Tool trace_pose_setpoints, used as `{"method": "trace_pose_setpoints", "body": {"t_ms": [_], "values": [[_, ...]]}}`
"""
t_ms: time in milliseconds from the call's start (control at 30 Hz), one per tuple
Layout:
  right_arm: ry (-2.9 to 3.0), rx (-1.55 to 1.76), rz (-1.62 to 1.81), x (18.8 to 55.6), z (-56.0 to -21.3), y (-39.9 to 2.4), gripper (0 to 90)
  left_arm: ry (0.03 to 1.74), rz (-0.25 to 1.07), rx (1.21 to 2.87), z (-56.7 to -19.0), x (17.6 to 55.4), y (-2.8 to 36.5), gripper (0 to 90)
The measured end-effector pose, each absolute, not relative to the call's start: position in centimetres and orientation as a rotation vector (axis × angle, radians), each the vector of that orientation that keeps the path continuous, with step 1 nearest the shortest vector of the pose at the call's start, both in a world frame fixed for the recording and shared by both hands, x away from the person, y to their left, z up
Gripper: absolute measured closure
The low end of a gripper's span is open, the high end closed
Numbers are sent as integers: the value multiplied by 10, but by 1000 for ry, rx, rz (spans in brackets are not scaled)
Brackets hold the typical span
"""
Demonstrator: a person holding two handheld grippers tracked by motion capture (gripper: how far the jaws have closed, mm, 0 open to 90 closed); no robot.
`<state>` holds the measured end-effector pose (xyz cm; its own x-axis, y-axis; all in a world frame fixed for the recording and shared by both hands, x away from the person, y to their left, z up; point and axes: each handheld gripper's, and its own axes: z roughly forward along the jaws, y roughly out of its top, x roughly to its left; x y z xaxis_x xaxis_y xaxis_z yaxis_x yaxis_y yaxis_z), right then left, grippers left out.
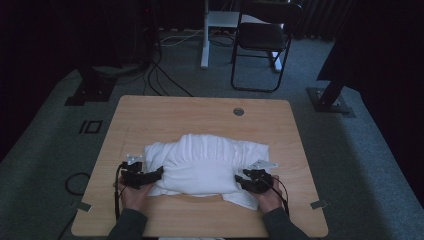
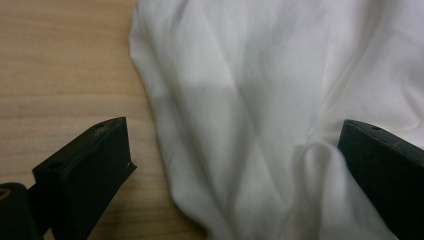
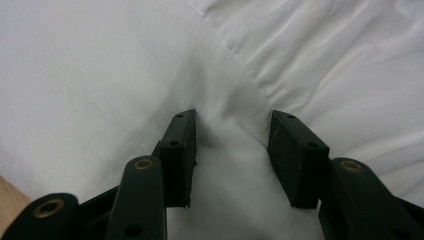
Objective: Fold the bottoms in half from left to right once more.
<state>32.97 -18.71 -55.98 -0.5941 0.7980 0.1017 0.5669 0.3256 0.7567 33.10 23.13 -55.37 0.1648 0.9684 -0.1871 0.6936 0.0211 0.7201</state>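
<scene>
1. My left gripper (image 2: pixel 235 165) had its jaws spread wide, one over bare wood, one over the cloth's left edge, gripping nothing.
2. My right gripper (image 3: pixel 232 145) stood half open, a raised fold between the pads, not visibly pinched.
3. The white cloth (image 1: pixel 207 162) lay mid-frame on the table (image 1: pixel 150 110), long axis left to right, a gripper at each lower corner.

from above the near edge we look forward and down over the whole table (image 1: pixel 150 107). our two gripper cameras sit close, both sharing the white cloth (image 1: pixel 205 160).
</scene>
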Motion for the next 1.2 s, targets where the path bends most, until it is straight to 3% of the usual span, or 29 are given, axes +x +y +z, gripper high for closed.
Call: {"method": "trace_pose_setpoints", "body": {"t_ms": [233,367,600,733,1000,1200], "values": [[2302,1224,1136,329,-560,-187,534,1558,561,1825,-558,327,220,59],[2301,1224,1134,328,-560,-186,534,1498,479,1835,-554,323,218,334],[2304,1220,1136,327,-560,-186,533,1453,379,1791,-557,321,219,645],[2308,1219,1141,327,-560,-186,531,1461,395,1757,-558,320,220,745],[2316,1201,1140,326,-556,-186,511,1436,433,1744,-550,318,222,784],[2271,1154,1185,324,-533,-186,486,1395,460,1730,-536,316,224,788]]}}
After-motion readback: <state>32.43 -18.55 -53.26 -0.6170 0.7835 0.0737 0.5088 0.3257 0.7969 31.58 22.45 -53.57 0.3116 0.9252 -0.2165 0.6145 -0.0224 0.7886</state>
